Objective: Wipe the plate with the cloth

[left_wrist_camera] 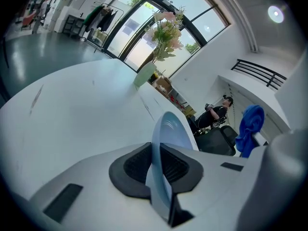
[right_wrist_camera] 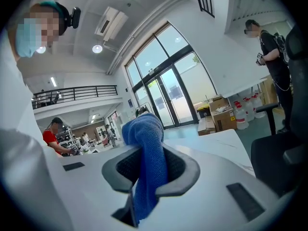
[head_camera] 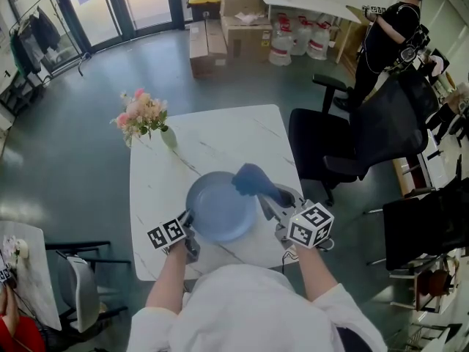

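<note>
While the left gripper pinched the left rim of the round pale-blue plate, the right gripper clamped a bunched blue cloth over its right edge.

Open office-lab hall — glass doors at eleven o'clock, boxes at twelve, jugs at one, chairs at three, clothes rack at ten — railed mezzanine overhead.

Plate: pale blue, smooth, glossy. Cloth: blue nubby woven fabric, matt. Desk: white marble-look w/ grey veins, smooth. Left claw pads: black, ribbed, matt.
</note>
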A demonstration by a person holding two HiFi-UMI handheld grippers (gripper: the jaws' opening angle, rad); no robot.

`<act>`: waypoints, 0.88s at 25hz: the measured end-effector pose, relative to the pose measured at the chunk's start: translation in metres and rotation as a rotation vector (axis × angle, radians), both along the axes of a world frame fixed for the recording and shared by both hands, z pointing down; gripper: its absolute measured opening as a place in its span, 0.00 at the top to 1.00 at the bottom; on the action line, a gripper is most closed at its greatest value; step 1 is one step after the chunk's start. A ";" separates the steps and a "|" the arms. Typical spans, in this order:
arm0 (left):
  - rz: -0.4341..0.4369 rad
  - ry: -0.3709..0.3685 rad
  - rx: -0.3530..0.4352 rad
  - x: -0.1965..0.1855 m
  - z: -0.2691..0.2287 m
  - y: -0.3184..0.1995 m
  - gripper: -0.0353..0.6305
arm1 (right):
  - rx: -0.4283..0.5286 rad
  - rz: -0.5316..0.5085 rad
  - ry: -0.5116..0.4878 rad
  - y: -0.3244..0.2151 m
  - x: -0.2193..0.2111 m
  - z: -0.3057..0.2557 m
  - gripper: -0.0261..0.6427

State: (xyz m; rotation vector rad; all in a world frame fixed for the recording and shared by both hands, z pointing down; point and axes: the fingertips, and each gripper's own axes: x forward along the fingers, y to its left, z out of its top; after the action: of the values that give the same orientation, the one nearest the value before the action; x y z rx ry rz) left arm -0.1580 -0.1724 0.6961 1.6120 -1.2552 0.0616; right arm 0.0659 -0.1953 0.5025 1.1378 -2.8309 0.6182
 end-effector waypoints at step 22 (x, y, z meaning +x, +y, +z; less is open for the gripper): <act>0.031 -0.147 -0.084 -0.005 0.033 0.005 0.88 | -0.057 -0.009 0.009 0.007 -0.005 0.017 0.83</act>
State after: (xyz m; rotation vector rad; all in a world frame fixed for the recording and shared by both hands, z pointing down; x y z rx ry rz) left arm -0.1633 -0.1675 0.7288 1.5767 -1.3224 0.2533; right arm 0.0613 -0.1884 0.5192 1.1160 -2.7902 0.6861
